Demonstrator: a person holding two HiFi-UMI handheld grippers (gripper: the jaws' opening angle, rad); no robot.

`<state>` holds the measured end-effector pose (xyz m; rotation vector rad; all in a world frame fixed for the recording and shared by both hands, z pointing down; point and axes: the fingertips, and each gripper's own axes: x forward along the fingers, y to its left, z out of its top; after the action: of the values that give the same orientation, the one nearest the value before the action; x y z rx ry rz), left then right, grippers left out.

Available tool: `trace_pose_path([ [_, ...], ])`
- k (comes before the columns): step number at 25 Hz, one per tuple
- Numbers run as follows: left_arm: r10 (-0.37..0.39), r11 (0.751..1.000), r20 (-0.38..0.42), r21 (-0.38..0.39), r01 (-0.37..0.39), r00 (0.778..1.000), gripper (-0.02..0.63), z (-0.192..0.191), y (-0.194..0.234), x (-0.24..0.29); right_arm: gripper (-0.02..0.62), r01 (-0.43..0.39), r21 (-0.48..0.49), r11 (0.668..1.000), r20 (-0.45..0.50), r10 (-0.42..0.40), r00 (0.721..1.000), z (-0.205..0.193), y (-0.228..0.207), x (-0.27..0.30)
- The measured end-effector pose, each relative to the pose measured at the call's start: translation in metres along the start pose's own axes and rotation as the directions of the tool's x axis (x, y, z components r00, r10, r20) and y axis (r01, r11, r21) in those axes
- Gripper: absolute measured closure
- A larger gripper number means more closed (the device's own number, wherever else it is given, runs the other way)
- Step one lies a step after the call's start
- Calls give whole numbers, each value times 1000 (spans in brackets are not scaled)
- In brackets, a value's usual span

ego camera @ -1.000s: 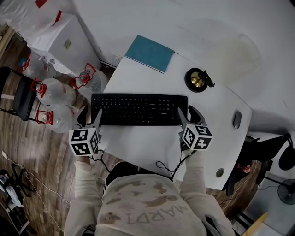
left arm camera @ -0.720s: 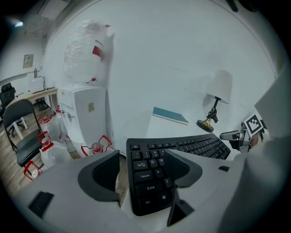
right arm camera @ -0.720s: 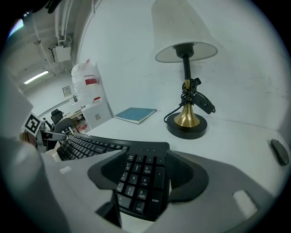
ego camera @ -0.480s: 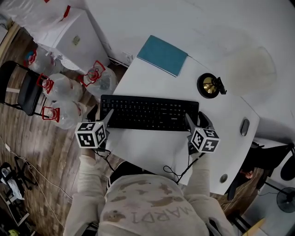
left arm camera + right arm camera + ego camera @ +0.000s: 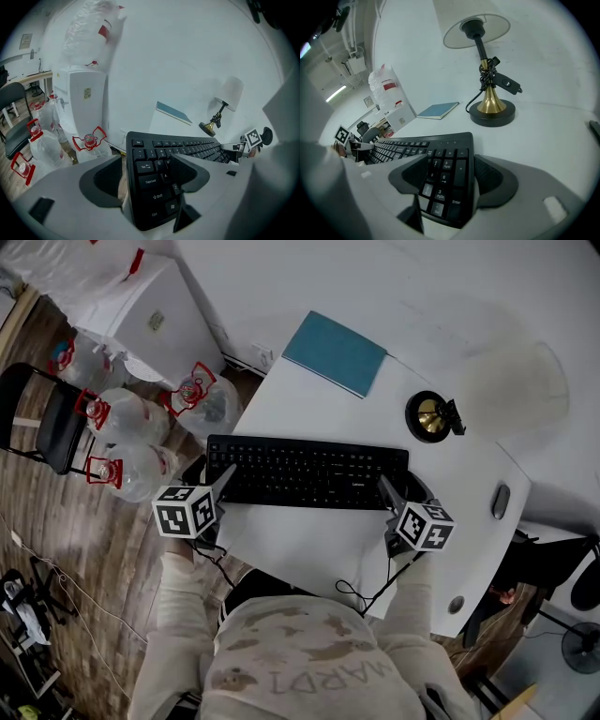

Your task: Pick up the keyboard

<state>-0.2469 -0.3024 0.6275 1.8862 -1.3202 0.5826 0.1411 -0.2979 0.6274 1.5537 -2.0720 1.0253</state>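
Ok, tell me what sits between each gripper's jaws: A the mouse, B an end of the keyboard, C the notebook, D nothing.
B: the left gripper and right gripper each straddle an end of the keyboard, their jaws having just been opening, now apart.

A black, rectangular plastic keyboard [image 5: 309, 472] with white-lettered keys was laid flat, keys upward, on the white desk [image 5: 309, 549]. Its length was set left to right, the number pad at the right end and the left end at the desk's left edge.
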Motion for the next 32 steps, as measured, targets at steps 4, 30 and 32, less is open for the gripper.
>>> trace_pose_path([
  [4,-13,1000,-10,10,13,1000,301,0,-2,1,285,0,8,1000,4,0,1000,0,0,0],
  [30,-21,994,234,108,-4,972,307,46,-38,-51,308,16,-40,999,246,-6,969,48,15,-66],
  [32,-22,993,260,122,-10,965,308,51,-46,-58,308,27,-53,998,273,-11,962,54,15,-76],
])
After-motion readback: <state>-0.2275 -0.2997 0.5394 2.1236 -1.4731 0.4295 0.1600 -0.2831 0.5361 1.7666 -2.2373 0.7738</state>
